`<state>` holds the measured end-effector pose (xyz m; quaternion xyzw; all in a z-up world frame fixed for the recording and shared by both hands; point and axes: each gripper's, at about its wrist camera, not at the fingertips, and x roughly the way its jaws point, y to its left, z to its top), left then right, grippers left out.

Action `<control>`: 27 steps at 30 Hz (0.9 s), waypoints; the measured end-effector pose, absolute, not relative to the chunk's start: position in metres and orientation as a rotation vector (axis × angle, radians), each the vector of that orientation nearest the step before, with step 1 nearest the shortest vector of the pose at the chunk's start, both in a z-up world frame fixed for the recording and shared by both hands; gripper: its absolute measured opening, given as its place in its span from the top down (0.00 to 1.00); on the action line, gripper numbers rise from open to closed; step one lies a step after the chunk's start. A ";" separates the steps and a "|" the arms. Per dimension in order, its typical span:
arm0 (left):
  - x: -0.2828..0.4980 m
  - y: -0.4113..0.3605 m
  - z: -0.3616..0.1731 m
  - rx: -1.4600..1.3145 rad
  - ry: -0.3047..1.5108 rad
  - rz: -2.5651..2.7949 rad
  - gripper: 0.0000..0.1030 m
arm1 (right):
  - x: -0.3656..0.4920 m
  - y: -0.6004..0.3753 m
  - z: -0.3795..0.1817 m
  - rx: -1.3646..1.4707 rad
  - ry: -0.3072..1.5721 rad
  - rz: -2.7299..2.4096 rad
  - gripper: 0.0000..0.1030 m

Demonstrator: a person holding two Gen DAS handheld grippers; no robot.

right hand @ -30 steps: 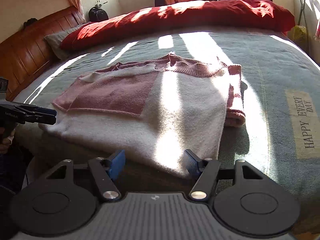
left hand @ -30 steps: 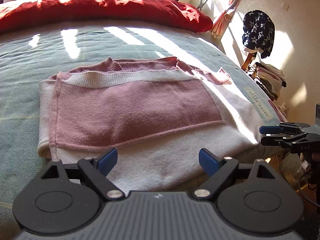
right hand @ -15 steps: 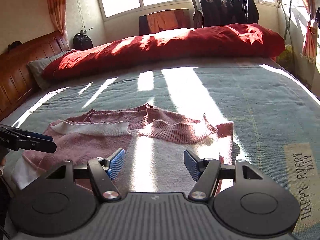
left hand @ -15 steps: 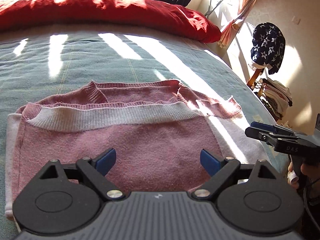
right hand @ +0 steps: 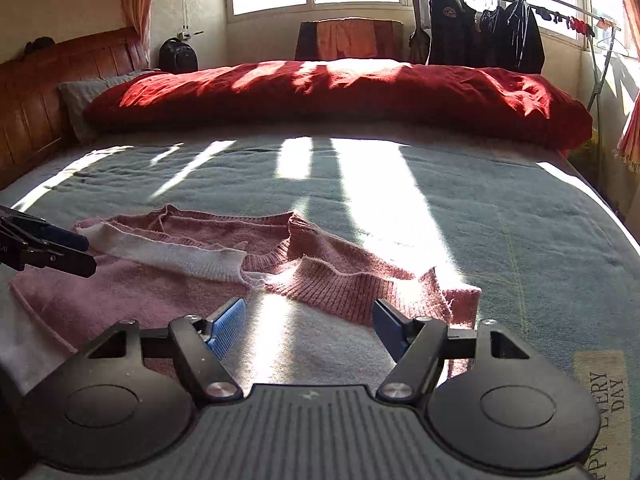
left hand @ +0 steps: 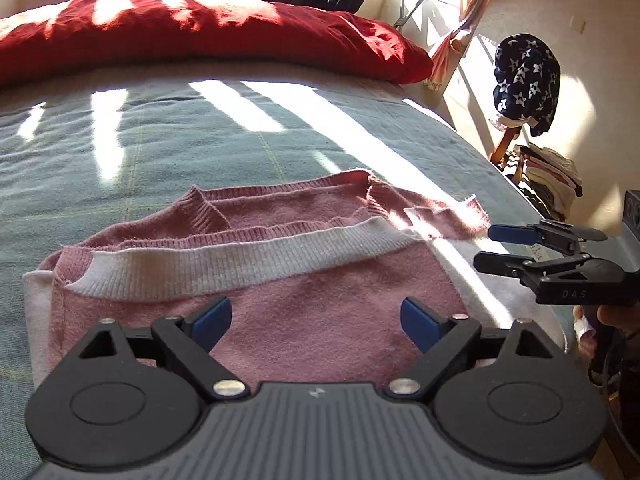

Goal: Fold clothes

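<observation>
From my left hand's camera the room is a sunlit bedroom: a grey-green bed cover (left hand: 248,136) striped with window light, a red duvet (left hand: 200,36) bunched along the far side, and a star-patterned dark cloth (left hand: 524,80) hung beside the wall. The pink and white sweater (left hand: 304,280) lies partly folded on the bed right under my left tool (left hand: 316,318), whose blue pads stand spread wide with nothing pinched, only knit showing between them. At the right edge my right tool (left hand: 490,248) hangs beside the sweater's sunlit side, also empty. From my right hand's camera the same bed runs to a wooden headboard (right hand: 60,76) and a clothes rack (right hand: 500,24) under the windows. Here the sweater (right hand: 168,280) spreads left of centre, its ribbed pink edge just ahead of my right tool (right hand: 308,322), whose jaws are opening with nothing gripped. I judge the knit light, soft and floppy, grippy rather than slippery, so it will sag and drag. I would pinch it at the ribbed hem or a folded edge, both tools well apart, taking all layers together.
</observation>
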<state>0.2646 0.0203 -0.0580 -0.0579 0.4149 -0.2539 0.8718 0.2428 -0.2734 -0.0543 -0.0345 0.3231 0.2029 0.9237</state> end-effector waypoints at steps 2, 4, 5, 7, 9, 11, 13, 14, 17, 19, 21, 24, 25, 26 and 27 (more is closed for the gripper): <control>0.260 0.008 -0.065 -0.094 0.882 -0.593 0.11 | 0.245 -0.257 -0.059 -0.119 0.683 0.445 0.28; 0.265 -0.002 -0.078 -0.025 0.890 -0.562 0.11 | 0.252 -0.244 -0.070 -0.180 0.705 0.429 0.28; 0.271 -0.003 -0.084 -0.013 0.889 -0.547 0.11 | 0.258 -0.240 -0.075 -0.193 0.714 0.419 0.28; 0.286 -0.002 -0.090 -0.026 0.859 -0.531 0.11 | 0.273 -0.238 -0.081 -0.178 0.718 0.405 0.23; 0.303 -0.002 -0.093 -0.022 0.846 -0.500 0.11 | 0.290 -0.239 -0.084 -0.145 0.728 0.394 0.19; 0.320 -0.003 -0.095 -0.026 0.836 -0.479 0.11 | 0.303 -0.238 -0.084 -0.132 0.733 0.384 0.18; 0.335 -0.004 -0.096 -0.024 0.828 -0.458 0.11 | 0.312 -0.233 -0.083 -0.142 0.741 0.380 0.18; 0.338 -0.005 -0.094 -0.011 0.827 -0.449 0.11 | 0.315 -0.232 -0.082 -0.145 0.745 0.379 0.18; 0.336 0.002 -0.080 -0.027 0.834 -0.454 0.11 | 0.313 -0.230 -0.071 -0.158 0.739 0.390 0.19; 0.323 0.011 -0.067 -0.035 0.842 -0.480 0.11 | 0.299 -0.231 -0.057 -0.167 0.701 0.442 0.19; 0.301 0.018 -0.056 -0.015 0.859 -0.521 0.11 | 0.283 -0.231 -0.044 -0.165 0.675 0.524 0.19; 0.265 0.025 -0.048 0.024 0.878 -0.573 0.11 | 0.257 -0.227 -0.034 -0.179 0.674 0.680 0.19; 0.253 0.028 -0.047 0.033 0.874 -0.587 0.11 | 0.250 -0.223 -0.034 -0.194 0.675 0.715 0.19; 0.243 0.030 -0.047 0.029 0.874 -0.603 0.10 | 0.242 -0.218 -0.034 -0.212 0.676 0.744 0.19; 0.237 0.032 -0.051 0.010 0.881 -0.623 0.10 | 0.237 -0.213 -0.036 -0.225 0.680 0.767 0.19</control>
